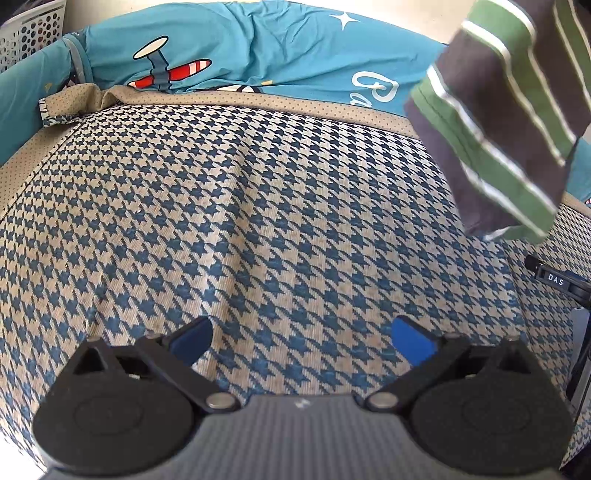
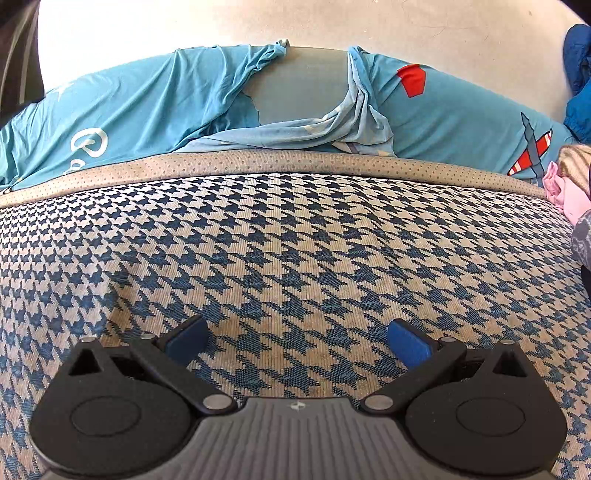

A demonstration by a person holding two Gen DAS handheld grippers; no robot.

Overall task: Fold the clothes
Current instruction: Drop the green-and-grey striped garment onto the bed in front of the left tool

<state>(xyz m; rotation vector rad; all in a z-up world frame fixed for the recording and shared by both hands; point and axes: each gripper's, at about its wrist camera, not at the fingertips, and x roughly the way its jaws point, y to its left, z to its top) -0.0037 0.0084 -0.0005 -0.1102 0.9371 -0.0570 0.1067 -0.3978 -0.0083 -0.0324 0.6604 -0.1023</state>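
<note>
Left gripper [image 1: 302,341]: blue-padded fingers spread wide apart, nothing between them, poised above a houndstooth cover [image 1: 258,221] in navy and beige that fills the lower part of both views. Right gripper [image 2: 297,341]: fingers likewise spread wide and empty, over the same houndstooth cover [image 2: 295,258]. Beige dotted border strip [image 1: 295,101]: runs along the far edge of the houndstooth field; also seen from the right wrist [image 2: 277,160]. Teal printed sheet [image 1: 277,48]: lies beyond the border, bearing a red-and-white airplane motif [image 1: 168,72], a white star and white lettering; the right wrist view shows the same sheet [image 2: 129,107] bunched and pulled back to expose a grey surface [image 2: 299,85]. Striped garment [image 1: 509,122]: brown, green and white stripes, seen only from the left wrist, hanging in the upper right of that view above the cover, blurred; what holds it up lies outside the frame. White perforated basket [image 1: 31,31]: upper left corner, left wrist view only. Black device marked "DAS" [image 1: 556,280]: right edge, left wrist view only, partly cut off. Pile of clothes [image 2: 570,181]: pink and tan fabric at the right edge on the cover, right wrist view only. Blue garment [image 2: 578,74]: upper right corner against a pale wall, right wrist view only. Grey patterned fabric [image 2: 581,240]: right edge, below the pink item, right wrist view only; its nature cannot be told.
</note>
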